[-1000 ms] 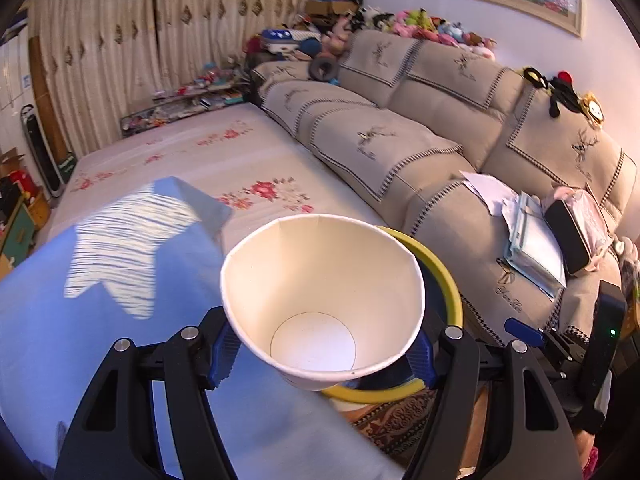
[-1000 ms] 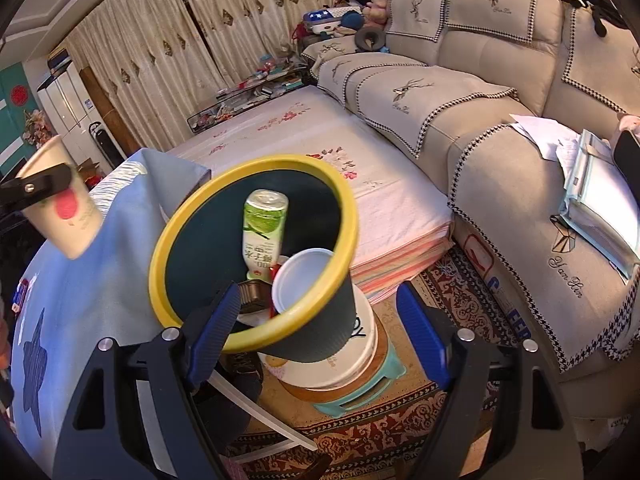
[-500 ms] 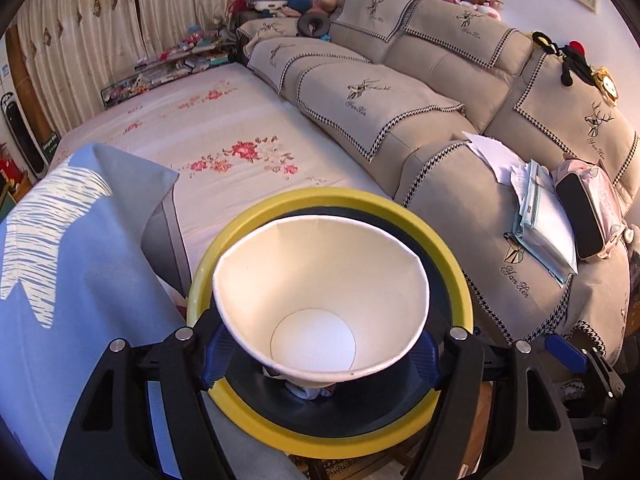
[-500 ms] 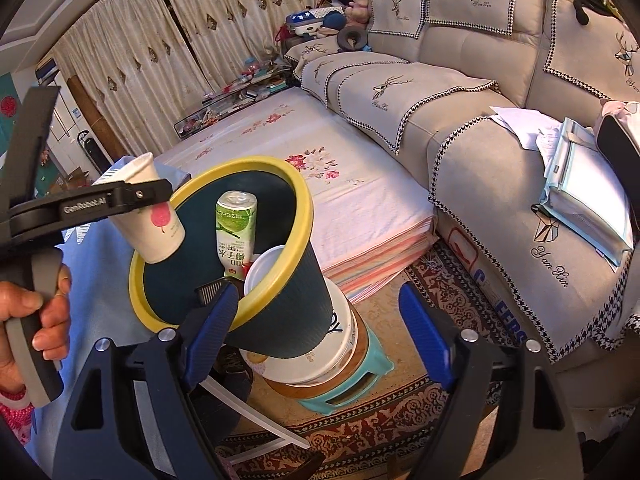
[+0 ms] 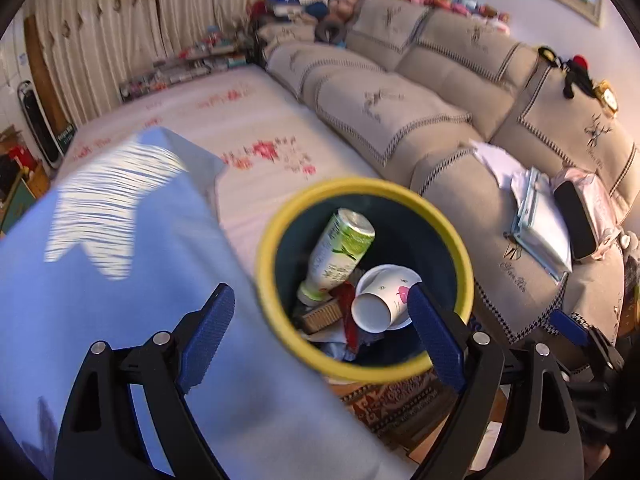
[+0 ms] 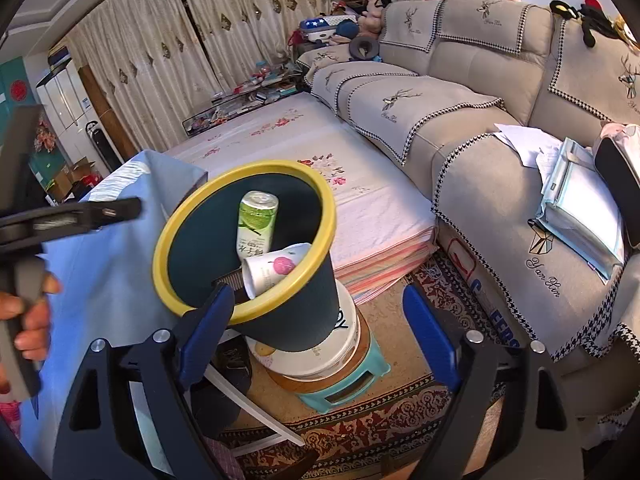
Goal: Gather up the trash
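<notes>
A dark bin with a yellow rim (image 5: pixel 460 256) leans tilted toward me beside the blue-covered table. Inside it lie a green drink can (image 5: pixel 340 252), a white paper cup with a pink mark (image 5: pixel 380 300) on its side, and other scraps. My left gripper (image 5: pixel 316 300) hovers over the bin mouth, its jaws opening with nothing between them. In the right wrist view one of its fingers (image 6: pixel 100 214) reaches in from the left. My right gripper (image 6: pixel 318 300) straddles the bin (image 6: pixel 288 320), jaws opening. Its left pad overlaps the rim; its right pad stands apart.
The bin rests on a white bucket (image 6: pixel 344 344) stacked on a teal stool (image 6: pixel 352 392) over a patterned rug (image 6: pixel 400 420). Blue cloth (image 5: pixel 100 300) covers the table at left. Folded floral bedding (image 6: pixel 360 200) and a beige sofa (image 6: pixel 480 152) with papers (image 6: pixel 580 208) lie behind.
The paper cup has left my left gripper and now lies inside the bin. The left jaws have spread wide and drawn back to the left. The right gripper has hardly moved.
</notes>
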Demonstrator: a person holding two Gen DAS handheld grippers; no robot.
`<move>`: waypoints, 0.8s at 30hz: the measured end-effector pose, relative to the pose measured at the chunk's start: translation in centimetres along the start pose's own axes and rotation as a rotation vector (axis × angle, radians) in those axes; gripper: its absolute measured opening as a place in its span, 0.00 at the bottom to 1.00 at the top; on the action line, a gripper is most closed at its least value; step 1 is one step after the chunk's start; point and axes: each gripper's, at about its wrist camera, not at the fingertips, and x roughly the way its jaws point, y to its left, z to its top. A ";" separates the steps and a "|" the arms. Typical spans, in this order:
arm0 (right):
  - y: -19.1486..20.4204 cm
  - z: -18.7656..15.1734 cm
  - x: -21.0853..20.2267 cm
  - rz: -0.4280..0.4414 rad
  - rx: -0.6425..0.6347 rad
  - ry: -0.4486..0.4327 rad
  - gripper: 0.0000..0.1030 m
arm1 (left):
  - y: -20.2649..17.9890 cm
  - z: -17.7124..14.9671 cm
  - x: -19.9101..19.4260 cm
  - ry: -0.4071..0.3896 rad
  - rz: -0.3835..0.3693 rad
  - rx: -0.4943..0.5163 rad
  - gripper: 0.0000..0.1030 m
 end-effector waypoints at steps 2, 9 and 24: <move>0.9 -0.2 -0.7 0.010 -0.016 -0.006 0.79 | 1.4 -1.4 -5.0 -0.088 0.029 -0.008 0.93; 5.8 -1.3 -4.8 0.030 -0.134 -0.065 0.83 | 6.3 -8.5 -18.6 -0.296 0.184 -0.080 0.95; 15.5 -3.7 -11.7 0.123 -0.333 -0.160 0.87 | 13.2 -23.0 -31.2 -0.438 0.415 -0.281 0.95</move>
